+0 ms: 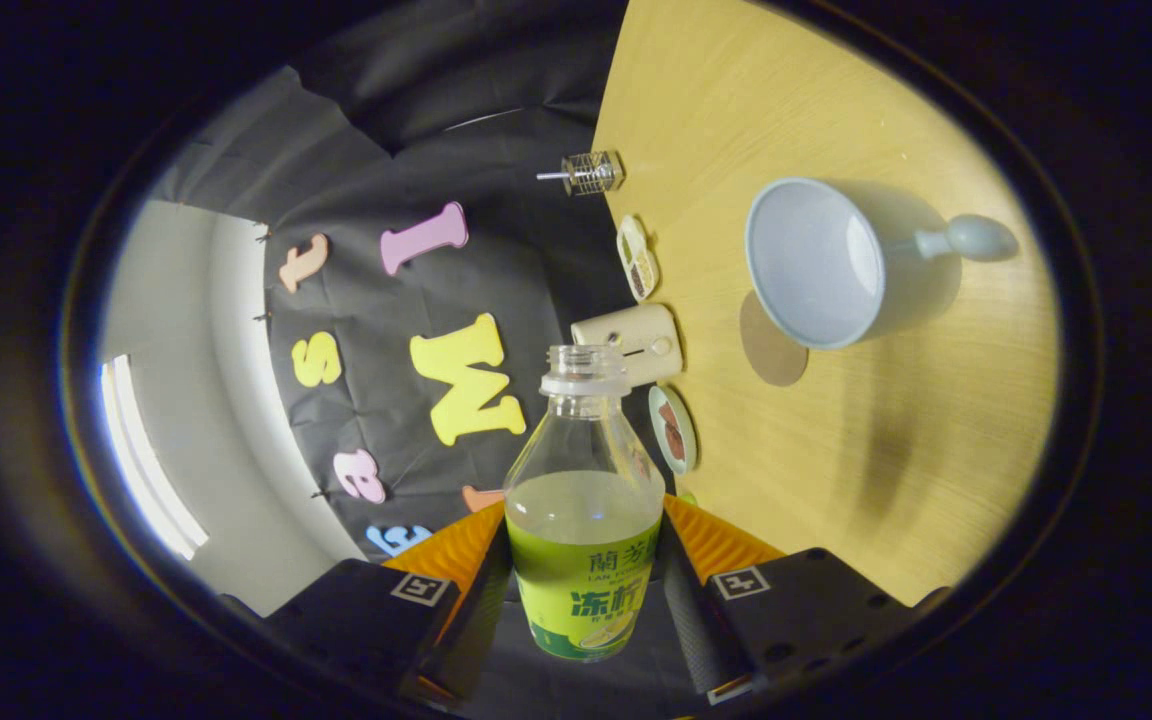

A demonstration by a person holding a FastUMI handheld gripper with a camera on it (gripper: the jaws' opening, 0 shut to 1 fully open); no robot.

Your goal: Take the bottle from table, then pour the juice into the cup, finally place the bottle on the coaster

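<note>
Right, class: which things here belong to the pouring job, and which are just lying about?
Job:
- bottle, uncapped, clamped between the gripper fingers
- cup, pale, with a handle
- coaster, round, partly under the cup

Lying about:
- cream box
- two small dishes
- wire cage

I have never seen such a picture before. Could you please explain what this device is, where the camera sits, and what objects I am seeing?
No robot arm is here: a person carries a hand-held gripper, a tool with two fingers. The camera rides on it and looks forward along those fingers, so they appear at the bottom of the round, wide-angle picture. Both fingers press on a bottle with no cap, about half full of pale juice. The whole view is rolled sideways, so the wooden table looks upright. On it stands an empty pale cup with a handle, and beside it a round brown coaster. Some small items line the table's far edge, too small to identify.
</note>
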